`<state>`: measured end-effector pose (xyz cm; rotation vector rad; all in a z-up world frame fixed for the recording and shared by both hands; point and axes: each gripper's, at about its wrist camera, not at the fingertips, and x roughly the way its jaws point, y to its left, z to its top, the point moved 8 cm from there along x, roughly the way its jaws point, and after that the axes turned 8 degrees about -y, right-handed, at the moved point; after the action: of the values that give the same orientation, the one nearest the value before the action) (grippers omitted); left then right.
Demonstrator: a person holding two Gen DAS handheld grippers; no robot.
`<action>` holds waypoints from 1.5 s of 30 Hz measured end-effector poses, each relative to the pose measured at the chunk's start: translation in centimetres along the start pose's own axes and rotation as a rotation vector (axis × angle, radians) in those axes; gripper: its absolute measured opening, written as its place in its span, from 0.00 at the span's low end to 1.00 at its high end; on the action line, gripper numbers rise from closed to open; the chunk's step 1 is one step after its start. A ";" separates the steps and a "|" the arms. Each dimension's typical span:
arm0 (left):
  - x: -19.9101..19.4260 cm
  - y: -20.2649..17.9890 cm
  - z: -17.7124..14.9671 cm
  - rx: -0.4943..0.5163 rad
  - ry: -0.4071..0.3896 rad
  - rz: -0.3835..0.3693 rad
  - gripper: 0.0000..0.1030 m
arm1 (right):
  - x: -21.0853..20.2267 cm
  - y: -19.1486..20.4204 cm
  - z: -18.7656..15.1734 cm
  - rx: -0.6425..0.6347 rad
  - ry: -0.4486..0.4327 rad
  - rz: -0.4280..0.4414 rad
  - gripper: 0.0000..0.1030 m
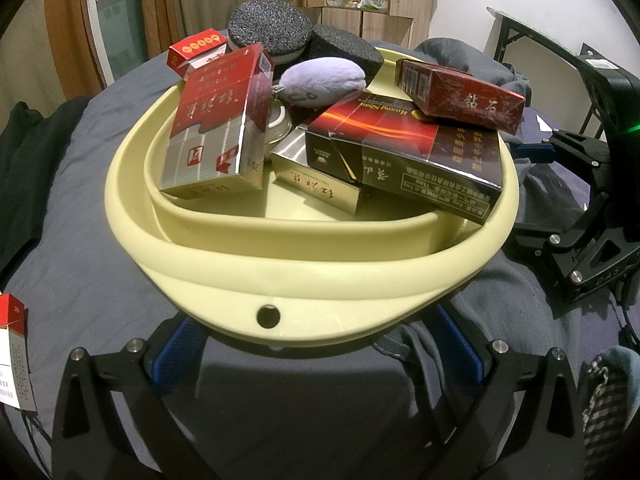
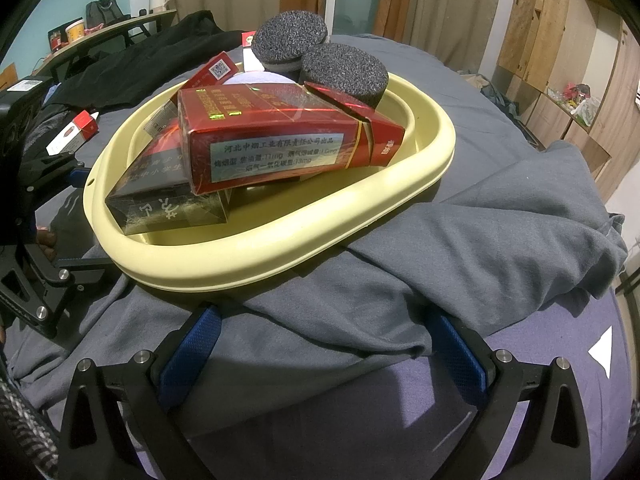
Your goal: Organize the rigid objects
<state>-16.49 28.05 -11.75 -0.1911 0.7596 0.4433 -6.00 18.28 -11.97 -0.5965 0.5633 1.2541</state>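
Left wrist view looks straight into a pale yellow basin [image 1: 280, 276] sitting on a bed covered with a grey sheet [image 1: 92, 208]. The left gripper [image 1: 316, 344] has its jaws spread wide, empty, with the blue pads [image 1: 178, 354] just under the basin's near rim, which has a small round hole. Inside the basin a red-and-silver pack [image 1: 218, 128] stands tilted at the left, a gold pack [image 1: 316, 176] lies in the middle, and a long black carton [image 1: 404, 152] rests over it. A dark red pack [image 1: 460, 94] sits on the carton's far end. Behind them lie a lilac plush [image 1: 322, 82] and two round grey sponges [image 1: 270, 28].

Right wrist view shows the right gripper [image 2: 324, 356] released as well, jaws wide apart over a rumpled grey garment [image 2: 460, 232] beside the basin. A loose red-and-white pack [image 2: 72, 134] lies on the bed beyond the basin.
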 end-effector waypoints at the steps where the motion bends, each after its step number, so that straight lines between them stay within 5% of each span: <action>1: -0.1 0.0 0.0 0.000 0.000 0.000 1.00 | 0.0 0.0 0.0 0.000 0.000 0.000 1.00; 45: 0.7 -1.2 0.4 0.004 -0.003 0.003 1.00 | -0.6 -1.4 -0.2 -0.010 0.000 0.002 1.00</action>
<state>-15.30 27.34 -11.96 -0.1855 0.7583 0.4451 -4.76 17.44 -11.52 -0.6046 0.5577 1.2598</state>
